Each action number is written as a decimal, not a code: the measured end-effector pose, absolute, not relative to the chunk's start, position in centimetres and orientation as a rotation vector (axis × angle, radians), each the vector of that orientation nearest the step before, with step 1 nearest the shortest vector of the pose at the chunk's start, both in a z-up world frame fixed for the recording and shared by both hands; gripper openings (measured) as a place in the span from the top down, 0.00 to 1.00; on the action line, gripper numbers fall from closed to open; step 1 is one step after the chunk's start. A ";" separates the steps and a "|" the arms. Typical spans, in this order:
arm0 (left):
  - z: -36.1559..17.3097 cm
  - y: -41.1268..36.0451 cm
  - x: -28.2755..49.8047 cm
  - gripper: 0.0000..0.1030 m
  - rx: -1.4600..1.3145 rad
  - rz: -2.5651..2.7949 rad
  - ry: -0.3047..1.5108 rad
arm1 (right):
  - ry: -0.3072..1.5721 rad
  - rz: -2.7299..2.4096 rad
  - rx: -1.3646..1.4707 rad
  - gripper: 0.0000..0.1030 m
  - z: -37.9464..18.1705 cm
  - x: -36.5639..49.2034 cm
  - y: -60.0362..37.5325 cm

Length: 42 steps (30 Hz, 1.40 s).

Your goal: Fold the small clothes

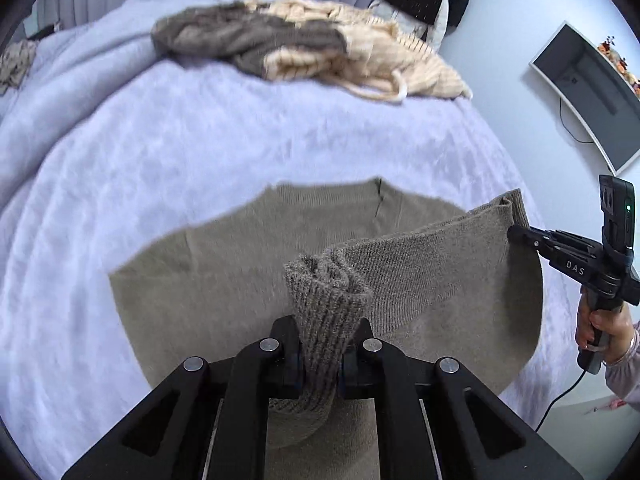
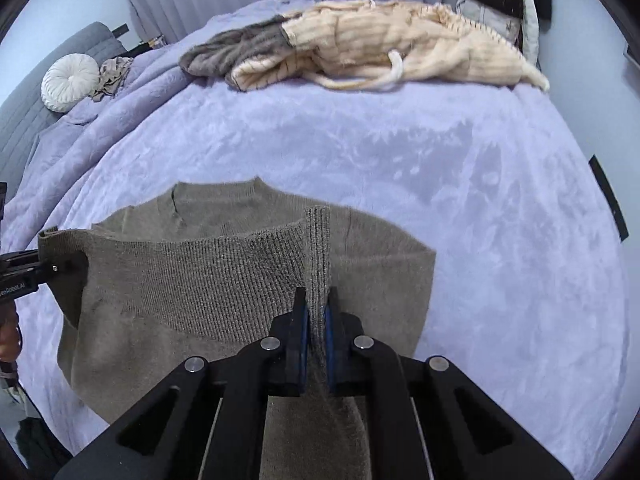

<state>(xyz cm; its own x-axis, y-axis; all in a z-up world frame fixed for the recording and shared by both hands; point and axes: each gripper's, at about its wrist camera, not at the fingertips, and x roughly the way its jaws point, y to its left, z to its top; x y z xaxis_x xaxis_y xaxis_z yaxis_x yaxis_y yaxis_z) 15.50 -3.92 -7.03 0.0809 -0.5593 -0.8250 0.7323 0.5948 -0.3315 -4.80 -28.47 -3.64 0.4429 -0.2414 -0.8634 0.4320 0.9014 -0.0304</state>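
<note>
A taupe knit sweater lies on a lavender blanket, collar toward the far side. Its ribbed near edge is raised off the bed between the two grippers. In the left wrist view my left gripper is shut on a bunched piece of that ribbed edge. My right gripper pinches the other end at the right, held by a person's hand. In the right wrist view the right gripper is shut on a thin ribbed strip of the sweater, and the left gripper grips the raised edge at the far left.
A pile of cream and grey knitwear lies at the far side of the bed. A round white cushion sits at the far left by a grey headboard. A monitor is on the wall to the right. Curtains hang behind the bed.
</note>
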 end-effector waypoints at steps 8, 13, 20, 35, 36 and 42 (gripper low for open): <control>-11.3 -7.2 19.8 0.89 0.315 -0.873 1.104 | 1.104 -0.464 0.173 0.93 -8.8 1.2 -31.7; -15.5 -7.5 20.6 0.83 0.388 -0.786 1.121 | 1.175 -0.503 0.185 0.93 -14.0 2.2 -32.8; -14.6 -2.9 25.6 0.83 0.389 -0.476 1.124 | 1.169 -0.548 0.218 0.78 -13.7 1.7 -33.8; -14.5 3.6 17.9 0.81 0.289 -0.551 1.293 | 1.111 -0.649 0.587 0.62 -11.3 -8.0 -33.5; -14.8 4.0 17.3 0.53 0.280 -0.550 1.305 | 1.110 -0.651 0.602 0.61 -11.3 -8.6 -33.3; -14.3 5.4 15.6 0.05 0.247 -0.518 1.312 | 1.093 -0.664 0.723 0.58 -11.9 -12.5 -32.3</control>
